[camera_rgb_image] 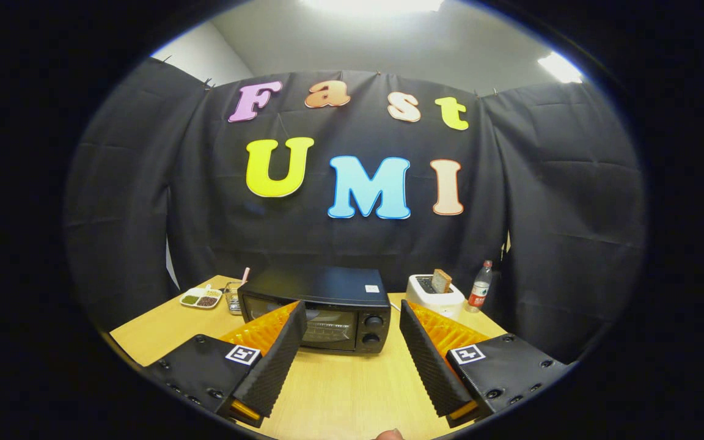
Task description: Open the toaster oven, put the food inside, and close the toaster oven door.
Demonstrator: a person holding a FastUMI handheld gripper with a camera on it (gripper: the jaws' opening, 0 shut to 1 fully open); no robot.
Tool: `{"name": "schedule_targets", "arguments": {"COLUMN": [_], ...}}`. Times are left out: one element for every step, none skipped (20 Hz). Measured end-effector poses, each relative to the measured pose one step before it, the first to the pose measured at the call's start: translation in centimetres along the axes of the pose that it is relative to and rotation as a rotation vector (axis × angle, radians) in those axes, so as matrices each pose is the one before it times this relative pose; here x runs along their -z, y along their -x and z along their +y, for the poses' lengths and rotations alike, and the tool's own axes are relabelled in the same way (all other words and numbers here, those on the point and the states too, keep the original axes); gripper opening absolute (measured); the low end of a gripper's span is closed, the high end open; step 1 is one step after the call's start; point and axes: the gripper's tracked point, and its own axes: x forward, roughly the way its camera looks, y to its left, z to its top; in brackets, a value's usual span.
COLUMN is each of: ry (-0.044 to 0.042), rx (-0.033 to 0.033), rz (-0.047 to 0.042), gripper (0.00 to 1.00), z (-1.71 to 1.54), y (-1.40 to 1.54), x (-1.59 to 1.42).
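Wooden tabletop [340,391] is carrying the shut toaster oven [318,308] at twelve o'clock; we are holding our jaws wide, empty — fitting either stage.

A white pop-up toaster [434,296] stands on the wooden table [340,385], a slice of bread [441,280] sticking up from it. Just right of the toaster is a water bottle [481,286]; well left, a white sectioned dish [201,297].

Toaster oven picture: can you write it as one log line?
toaster oven: door shut | hand-held gripper: open, holding nothing, oven beyond fingers | stage: door not yet opened
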Motion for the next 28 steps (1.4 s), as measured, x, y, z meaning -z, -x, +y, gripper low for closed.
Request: {"name": "schedule_targets", "arguments": {"ry": [-0.00693,-0.00970,-0.00608,-0.00006,0.00499,0.00543,0.00406,0.00198,0.00015,-0.00268,-0.00213,-0.00411,-0.00338,0.00098,0.00204,-0.00013,-0.00548,-0.00909,-0.00915,-0.00585,-0.00001,0.00155,0.00078,0.00051,-0.00132,-0.00197,-0.00097,-0.00043], "rx": [0.01030,0.00563,-0.00118,-0.00007,0.00422,0.00276,-0.00160,-0.00539,-0.00451,-0.00188,-0.00329,-0.00448,-0.00864,-0.00773,-0.00865,-0.00602,-0.00171,-0.00337,-0.00307,-0.00398,-0.00418,-0.00162,-0.00304,-0.00181,-0.00258,-0.00319,-0.00165,0.00092], "rz": [-0.00901,-0.00554,-0.00270,-0.00587,-0.01021,-0.01238,-0.00938,-0.00376,-0.00280,-0.00594,-0.00554,-0.00574,-0.00808,0.00353,0.00290,0.00101,0.00145,-0.00115,-0.00124,0.00202,0.00164,-0.00016,-0.00045,-0.00085,-0.00228,0.00360,0.00273,0.00097], "gripper": [0.97,0.97,0.97,0.97,0.97,0.97,0.97,0.97,0.97,0.97,0.97,0.97,0.97,0.97,0.97,0.97,0.97,0.97,0.97,0.97,0.97,0.97,0.97,0.97,0.97,0.97,0.97,0.97], "z": [-1.152,-1.001,-0.923,-0.933,-1.189,-1.035,-0.862,-0.734,-0.771,-0.700,-0.591,-0.526,-0.355,-0.296,-0.358,-0.286,-0.368,-0.173,-0.190,-0.147,-0.096,-0.142,-0.028,-0.019,0.063,0.099,0.071,-0.040], "y": [0.372,0.333,0.349,0.315,0.093,0.038,0.070,0.173,0.118,0.059,-0.037,-0.086,0.021,-0.126,-0.102,-0.152,-0.077,-0.045,0.004,-0.025,0.051,-0.040,-0.018,0.016,0.017,-0.069,0.005,-0.080], "x": [-0.330,-0.154,-0.223,-0.190,-0.359,-0.254,-0.283,-0.122,-0.159,-0.206,-0.256,-0.124,-0.205,0.166,0.150,0.030,0.134,0.019,0.029,0.162,0.062,0.102,-0.006,-0.007,-0.039,0.149,0.071,-0.070]}}
